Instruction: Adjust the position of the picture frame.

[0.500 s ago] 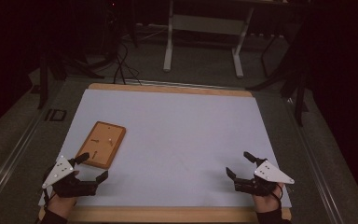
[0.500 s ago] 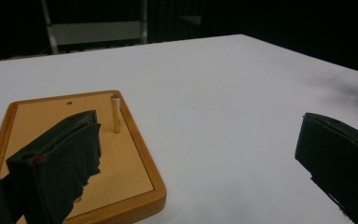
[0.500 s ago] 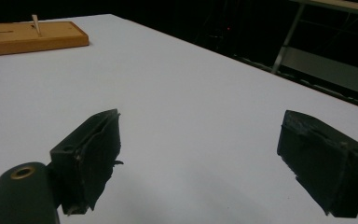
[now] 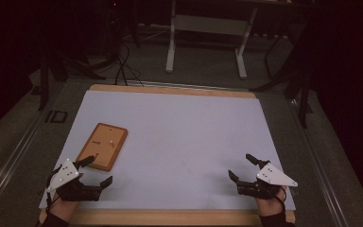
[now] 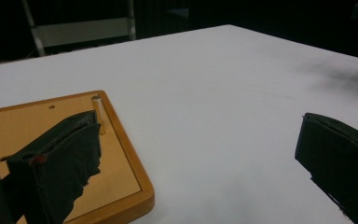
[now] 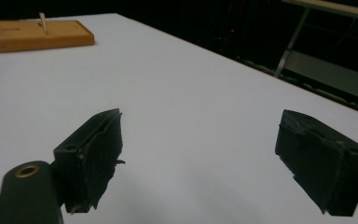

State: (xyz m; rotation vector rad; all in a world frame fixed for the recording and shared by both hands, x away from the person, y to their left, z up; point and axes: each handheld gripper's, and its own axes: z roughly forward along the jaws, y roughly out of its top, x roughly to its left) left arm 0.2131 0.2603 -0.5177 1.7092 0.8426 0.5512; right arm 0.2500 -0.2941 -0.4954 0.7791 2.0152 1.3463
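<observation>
A white sheet covers a wood-edged table in a dark room, with a metal frame stand on the floor beyond the far edge. A shallow wooden tray carrying one small upright peg lies flat on the sheet's left side. The left gripper sits at the near left with jaws spread wide and empty, one jaw over the tray's near end, while the right gripper sits at the near right, well apart from the tray, jaws likewise wide and empty.

White-topped table, wooden board lying left
</observation>
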